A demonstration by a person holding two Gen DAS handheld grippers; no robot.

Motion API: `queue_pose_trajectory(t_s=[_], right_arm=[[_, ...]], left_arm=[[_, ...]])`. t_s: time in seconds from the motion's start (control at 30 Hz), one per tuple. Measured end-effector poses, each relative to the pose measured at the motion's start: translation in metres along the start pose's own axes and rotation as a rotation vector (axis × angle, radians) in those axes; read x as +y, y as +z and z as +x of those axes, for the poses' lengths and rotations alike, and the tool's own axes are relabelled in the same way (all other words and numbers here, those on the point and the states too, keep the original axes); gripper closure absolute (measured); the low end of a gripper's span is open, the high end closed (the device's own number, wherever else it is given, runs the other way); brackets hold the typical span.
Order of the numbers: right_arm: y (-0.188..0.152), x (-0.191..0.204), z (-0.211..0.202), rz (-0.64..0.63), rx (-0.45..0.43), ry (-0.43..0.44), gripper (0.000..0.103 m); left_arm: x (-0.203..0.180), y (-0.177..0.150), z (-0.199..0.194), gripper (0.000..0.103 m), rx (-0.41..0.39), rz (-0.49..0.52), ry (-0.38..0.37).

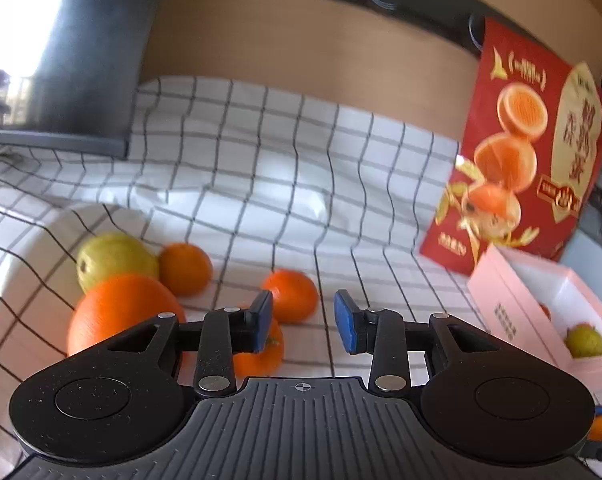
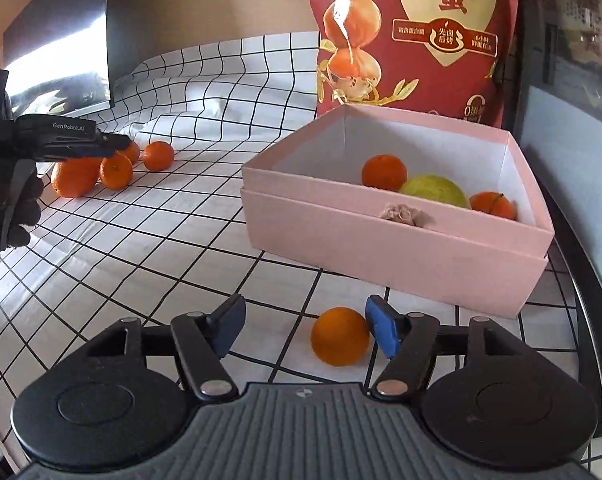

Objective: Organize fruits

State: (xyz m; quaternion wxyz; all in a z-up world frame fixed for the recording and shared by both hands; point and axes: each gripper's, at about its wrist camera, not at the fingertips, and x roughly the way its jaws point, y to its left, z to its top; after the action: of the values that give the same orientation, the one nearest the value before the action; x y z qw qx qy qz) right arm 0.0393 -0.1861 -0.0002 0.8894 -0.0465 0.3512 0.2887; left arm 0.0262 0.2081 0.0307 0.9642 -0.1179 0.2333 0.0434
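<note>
Both claws spread wide, empty: left claw (image 1: 303, 322), right claw (image 2: 305, 330). Pink box (image 2: 397, 240): two oranges, one green fruit.

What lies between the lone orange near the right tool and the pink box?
Only bare checkered cloth, seen in the right wrist view, separates the lone orange by the open right tool from the pink box.

Small mandarin (image 1: 261, 354) half hidden behind left finger pad (image 1: 261, 320). Large orange (image 1: 121, 312) partly covered by gripper linkage. Red snack bag (image 2: 413, 36) cut off by top edge in right wrist view, motion-blurred in left. Fruit in pink box (image 1: 541, 312) mostly screened by box wall. Orange scrap (image 1: 599, 428) at left view's right edge clipped, unidentifiable.
</note>
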Motion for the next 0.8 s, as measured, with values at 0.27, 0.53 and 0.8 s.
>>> queue_pose_trajectory(t_s=[0.27,0.53,0.8], right_arm=[[0.000,0.001,0.001,-0.001,0.003,-0.009,0.030],[-0.001,-0.001,0.000,0.015,-0.001,-0.021,0.028],[-0.001,-0.002,-0.001,0.023,-0.007,-0.019,0.027]], left_arm=[[0.020,0.026,-0.007,0.065,-0.027,-0.013,0.054],[0.001,0.021,0.024,0.065,0.122,0.192,0.142],[0.007,0.024,0.044,0.061,0.193,0.181,0.146]])
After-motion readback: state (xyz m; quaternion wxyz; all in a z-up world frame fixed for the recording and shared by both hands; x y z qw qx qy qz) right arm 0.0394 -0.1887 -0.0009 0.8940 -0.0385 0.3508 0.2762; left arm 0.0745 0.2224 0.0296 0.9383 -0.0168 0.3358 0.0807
